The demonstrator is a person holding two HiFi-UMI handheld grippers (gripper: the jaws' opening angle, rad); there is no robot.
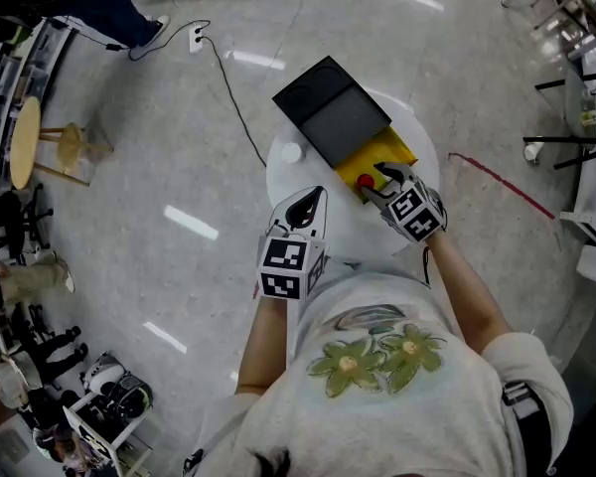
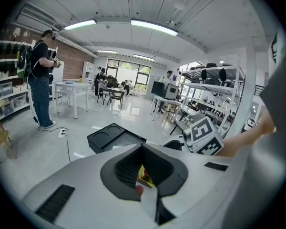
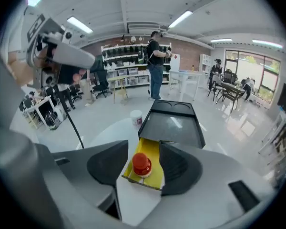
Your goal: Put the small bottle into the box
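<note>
Our right gripper [image 3: 144, 150] has its jaws spread wide and grips nothing: the small bottle [image 3: 142, 165], red cap up, stands upright between them with clear space on either side, touching neither pad. The bottle sits in the yellow tray [image 3: 155, 180], close to the tray's near end, and this tray sticks out from under the black cover [image 3: 174, 128] of the box [image 1: 343, 127], which stretches away beyond it. Our left gripper [image 1: 316, 197] hangs just to the left of the tray, apart from it, with its jaws drawn together to a thin slit and nothing held; through that slit we glimpse a bit of yellow tray and red cap. Both grippers are over the round white table [image 1: 283, 182] that carries the box. A small white cup [image 1: 291, 152] stands on the table beside the cover's left edge. Past the table, a black cable [image 1: 233, 97] runs across the glossy grey floor [image 1: 179, 167] towards a socket strip, and a wooden stool [image 1: 25, 142] stands far off to the left
</note>
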